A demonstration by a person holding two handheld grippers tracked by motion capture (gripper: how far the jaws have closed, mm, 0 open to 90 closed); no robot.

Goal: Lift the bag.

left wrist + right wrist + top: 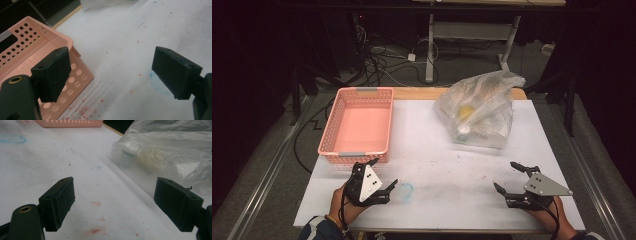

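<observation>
A pink perforated basket [357, 125] stands empty at the table's back left; its near corner [75, 75] sits just beside my left jaw. A clear plastic bag [479, 107] with yellowish items inside lies at the back right, and its crumpled side [170, 155] rises ahead of my right gripper. My left gripper [382, 175] is open near the front left, just in front of the basket, with nothing between its jaws [110, 75]. My right gripper [507, 177] is open near the front right, also holding nothing [115, 205].
The white table top [442, 165] carries a faint blue ring [406, 189] and small red stains [96, 230]. Beyond the far edge are a desk's legs [430, 45] and cables [382, 60] on the floor.
</observation>
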